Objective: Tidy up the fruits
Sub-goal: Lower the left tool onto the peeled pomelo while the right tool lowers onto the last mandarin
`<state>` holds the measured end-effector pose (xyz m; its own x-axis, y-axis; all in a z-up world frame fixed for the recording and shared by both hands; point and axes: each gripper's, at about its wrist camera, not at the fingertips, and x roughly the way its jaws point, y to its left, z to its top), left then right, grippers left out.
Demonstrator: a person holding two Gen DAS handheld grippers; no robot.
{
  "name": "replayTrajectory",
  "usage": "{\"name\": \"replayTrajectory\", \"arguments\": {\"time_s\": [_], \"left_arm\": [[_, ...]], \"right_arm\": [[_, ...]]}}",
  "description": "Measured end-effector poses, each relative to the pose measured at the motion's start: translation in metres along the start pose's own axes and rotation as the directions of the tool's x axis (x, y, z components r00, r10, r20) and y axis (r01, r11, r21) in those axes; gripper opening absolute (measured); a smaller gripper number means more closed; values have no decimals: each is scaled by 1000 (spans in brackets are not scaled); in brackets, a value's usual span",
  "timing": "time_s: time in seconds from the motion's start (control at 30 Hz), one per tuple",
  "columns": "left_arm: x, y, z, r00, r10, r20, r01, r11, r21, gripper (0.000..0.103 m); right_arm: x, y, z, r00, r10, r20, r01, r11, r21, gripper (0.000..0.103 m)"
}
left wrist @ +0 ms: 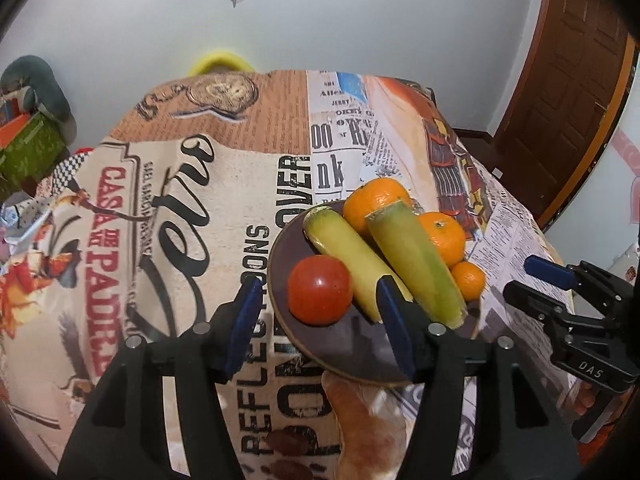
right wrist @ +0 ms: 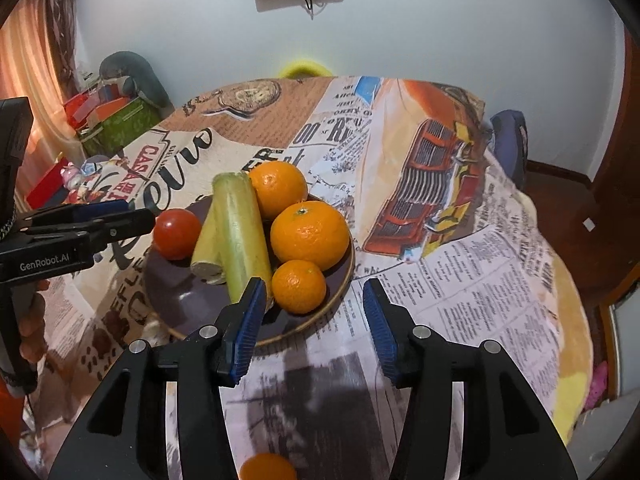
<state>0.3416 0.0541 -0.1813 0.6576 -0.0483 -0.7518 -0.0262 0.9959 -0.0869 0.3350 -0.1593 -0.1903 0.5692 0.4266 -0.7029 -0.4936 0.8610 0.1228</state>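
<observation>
A dark plate (left wrist: 352, 344) on the printed tablecloth holds a red tomato (left wrist: 319, 290), two yellow-green banana pieces (left wrist: 348, 258) and three oranges (left wrist: 374, 200). My left gripper (left wrist: 318, 284) is open above the plate's near left rim, one finger over the cloth and the other in front of a banana end, gripping nothing. In the right wrist view, my right gripper (right wrist: 313, 286) is open at the plate's (right wrist: 188, 304) near right rim, just short of the smallest orange (right wrist: 299, 286), with nothing between its pads. Another orange (right wrist: 267, 467) lies on the cloth close below it.
The tablecloth (right wrist: 460, 280) drops off at the right and far edges. A yellow chair back (right wrist: 305, 68) stands behind the table and a blue chair (right wrist: 510, 140) at its right. Boxes and clutter (right wrist: 116, 120) crowd the left. A person's hand (right wrist: 30, 332) holds the left gripper.
</observation>
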Motion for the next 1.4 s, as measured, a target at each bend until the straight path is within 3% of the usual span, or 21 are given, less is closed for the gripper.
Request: {"name": "replayTrajectory", "arguments": {"time_s": [0.43, 0.7, 1.07, 1.4], "left_arm": [[-80, -8, -30, 999, 13, 49, -14, 1000, 18, 59], [-105, -8, -57, 999, 25, 45, -26, 999, 22, 59], [-84, -15, -93, 998, 2, -58, -1, 1000, 14, 59], [-42, -32, -105, 989, -30, -146, 33, 999, 25, 59]], "right_arm": [[-64, 14, -22, 1000, -21, 20, 21, 1000, -2, 49], [-80, 20, -43, 999, -40, -12, 40, 999, 1, 49], [-47, 27, -78, 990, -6, -140, 10, 1000, 24, 49], [-23, 22, -91, 984, 7, -178, 1, 999, 45, 49]]}}
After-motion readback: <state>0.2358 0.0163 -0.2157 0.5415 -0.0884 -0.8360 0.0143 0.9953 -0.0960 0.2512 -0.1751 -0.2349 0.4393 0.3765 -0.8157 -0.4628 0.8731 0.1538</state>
